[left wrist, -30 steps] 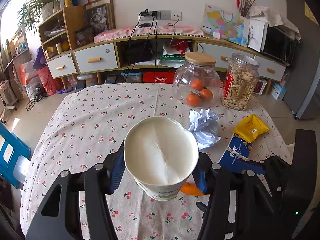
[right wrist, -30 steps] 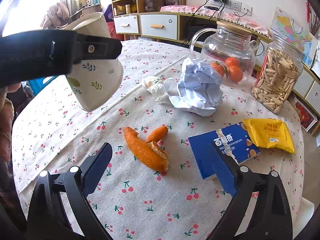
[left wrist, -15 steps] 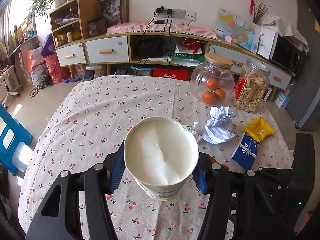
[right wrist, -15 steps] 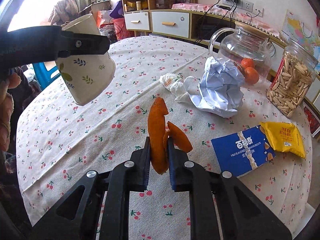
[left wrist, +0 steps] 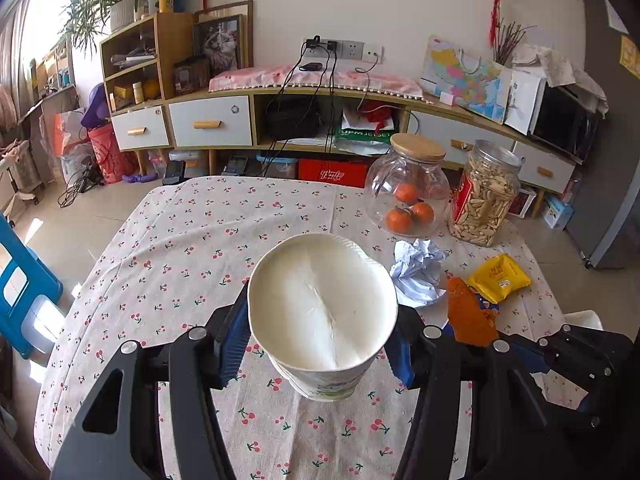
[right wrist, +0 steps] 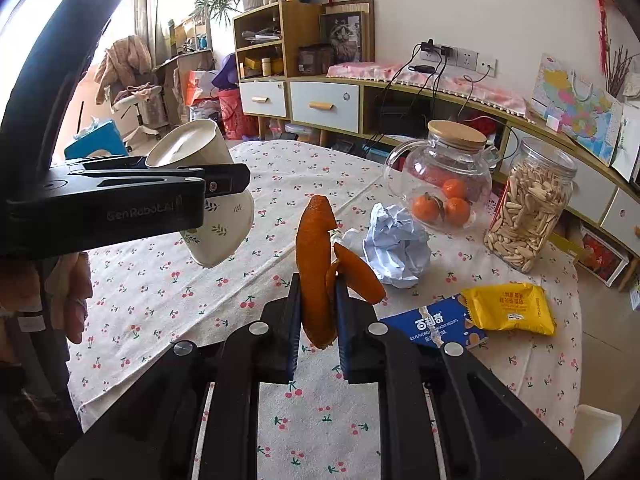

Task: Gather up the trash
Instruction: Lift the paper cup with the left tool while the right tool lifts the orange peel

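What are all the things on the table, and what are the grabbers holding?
paper cup: one, white with leaf print, tilted, held in the left gripper
orange peel: one, orange, pinched in the right gripper
crumpled paper: one, pale blue, mid table
biscuit box: one, blue, lying flat
snack packet: one, yellow, beside the box
glass teapot: one, clear, wooden lid, oranges inside
seed jar: one, clear, far right
tablecloth: one, white with cherries
left gripper: black, blue fingers
right gripper: black, blue fingers
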Motion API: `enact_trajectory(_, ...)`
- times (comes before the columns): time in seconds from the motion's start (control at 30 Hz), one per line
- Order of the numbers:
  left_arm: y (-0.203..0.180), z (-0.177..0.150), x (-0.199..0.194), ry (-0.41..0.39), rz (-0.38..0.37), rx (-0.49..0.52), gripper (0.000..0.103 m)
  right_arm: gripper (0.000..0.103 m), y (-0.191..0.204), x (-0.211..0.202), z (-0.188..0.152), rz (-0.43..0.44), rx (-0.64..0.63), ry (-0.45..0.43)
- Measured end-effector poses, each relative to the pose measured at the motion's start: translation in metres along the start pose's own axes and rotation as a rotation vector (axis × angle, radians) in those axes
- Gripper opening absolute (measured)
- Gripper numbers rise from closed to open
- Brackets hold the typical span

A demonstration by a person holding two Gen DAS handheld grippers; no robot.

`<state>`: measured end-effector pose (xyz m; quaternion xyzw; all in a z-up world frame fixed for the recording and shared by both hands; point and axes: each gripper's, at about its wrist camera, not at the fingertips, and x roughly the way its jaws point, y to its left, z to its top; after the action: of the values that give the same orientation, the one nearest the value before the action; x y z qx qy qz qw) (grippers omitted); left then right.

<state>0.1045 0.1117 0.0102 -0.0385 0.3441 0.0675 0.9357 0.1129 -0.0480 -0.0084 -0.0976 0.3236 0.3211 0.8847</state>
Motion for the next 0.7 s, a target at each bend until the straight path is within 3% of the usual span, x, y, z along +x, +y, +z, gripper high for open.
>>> enact_trajectory(0.7, -0.083, -0.003, -0.002, -0.036, -0.073, 0.096, 0.057, 0.014, -0.070, -0.041, -0.022, -0.219, 0.134, -0.039)
